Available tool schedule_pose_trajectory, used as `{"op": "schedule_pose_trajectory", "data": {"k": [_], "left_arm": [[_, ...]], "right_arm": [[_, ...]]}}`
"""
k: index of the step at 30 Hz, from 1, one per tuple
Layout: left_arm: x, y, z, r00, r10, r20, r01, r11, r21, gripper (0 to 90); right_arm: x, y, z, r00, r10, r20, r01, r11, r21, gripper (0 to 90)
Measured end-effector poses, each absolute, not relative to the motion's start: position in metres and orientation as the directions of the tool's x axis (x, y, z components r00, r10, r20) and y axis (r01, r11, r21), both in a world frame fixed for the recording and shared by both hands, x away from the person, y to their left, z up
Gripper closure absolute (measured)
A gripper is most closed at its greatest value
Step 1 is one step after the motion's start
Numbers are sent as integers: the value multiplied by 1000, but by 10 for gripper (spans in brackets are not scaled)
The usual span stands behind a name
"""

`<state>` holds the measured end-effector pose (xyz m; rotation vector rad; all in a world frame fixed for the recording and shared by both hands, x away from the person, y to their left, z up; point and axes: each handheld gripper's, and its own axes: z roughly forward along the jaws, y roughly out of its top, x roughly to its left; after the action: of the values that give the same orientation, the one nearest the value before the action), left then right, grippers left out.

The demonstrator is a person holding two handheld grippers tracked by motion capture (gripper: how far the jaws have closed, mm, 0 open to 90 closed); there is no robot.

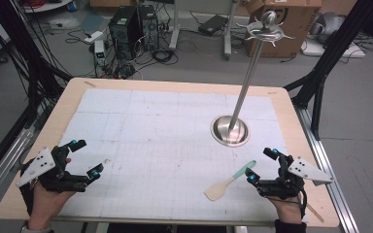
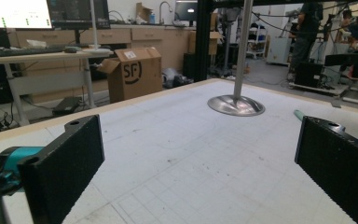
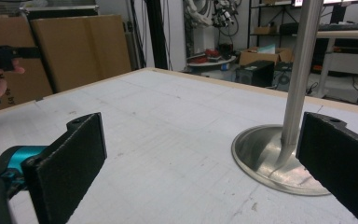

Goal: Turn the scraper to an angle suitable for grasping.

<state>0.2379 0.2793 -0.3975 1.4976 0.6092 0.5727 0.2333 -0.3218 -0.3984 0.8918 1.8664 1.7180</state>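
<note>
Across the table, a white gridded mat; right of centre, a steel stand with round dished base, tall pole leaning slightly and hooked crown on top. Low at the near corners, left gripper and right gripper, each held in a hand with jaws spread wide and empty, pointed toward the stand. Just left of the right gripper, flat on the mat, a spatula with pale blade and green handle.
</note>
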Motion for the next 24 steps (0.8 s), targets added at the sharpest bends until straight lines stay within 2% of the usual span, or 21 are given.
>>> {"op": "schedule_pose_trajectory", "data": {"k": [9,10,11,12,16,24], "left_arm": [[237,280,-396,727,686,-20,22,6,1000,17],[237,279,-396,728,686,-20,21,7,1000,17],[237,279,-396,728,685,-21,21,8,1000,17],[237,279,-396,728,685,-22,23,8,1000,17],[240,278,-397,729,684,-26,27,9,1000,17],[243,275,-397,732,680,-28,28,10,1000,17]], "right_arm": [[232,-323,-399,-704,703,99,180,41,983,9],[231,-325,-398,-714,694,96,178,47,983,70],[231,-325,-398,-714,694,96,178,47,983,70],[230,-326,-398,-722,685,97,177,48,983,108],[228,-331,-400,-752,648,123,209,57,976,402],[222,-335,-404,-747,655,114,269,142,953,868]]}}
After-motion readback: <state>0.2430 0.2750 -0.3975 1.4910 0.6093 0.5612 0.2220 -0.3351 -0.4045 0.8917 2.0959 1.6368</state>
